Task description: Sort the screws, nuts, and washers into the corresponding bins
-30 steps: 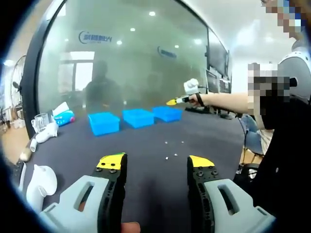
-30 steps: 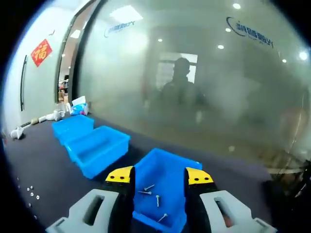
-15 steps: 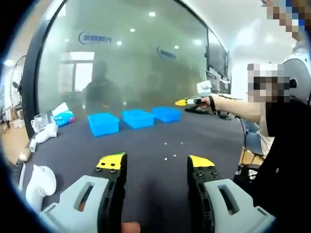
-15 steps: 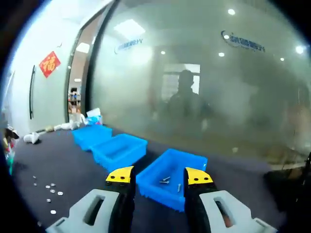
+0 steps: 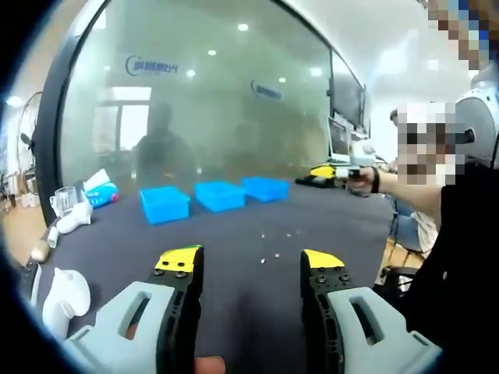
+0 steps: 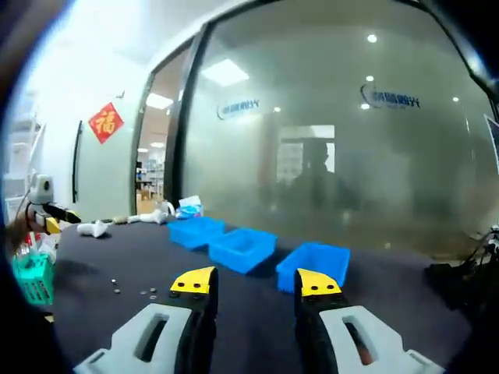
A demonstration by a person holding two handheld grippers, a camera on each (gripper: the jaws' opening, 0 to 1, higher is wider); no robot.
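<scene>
Desk: dark, matte top, carrying all items listed below.

Bins: three blue open-topped plastic trays in a row along the far edge of the desk, in front of a frosted glass wall. In the right gripper view the same row sits ahead of the jaws, mid-desk. Contents cannot be made out from here.

Small parts: a loose scatter of pale specks on the bare desk, between the bins and the near edge; in the right gripper view they lie toward the left edge. Too small to tell screws, nuts and washers apart. Judged light, hard, metal and smooth, apt to skid or roll on the flat top; washers lie flat and likely need pinching across the rim, screws across the shank, nuts across opposite flats.

Left gripper: jaws spread wide, nothing between them, held over the near edge of the desk.

Right gripper: jaws parted, nothing between them; in the left gripper view it is held in the air beyond the right end of the bin row.

White pitcher: at the near left corner.
</scene>
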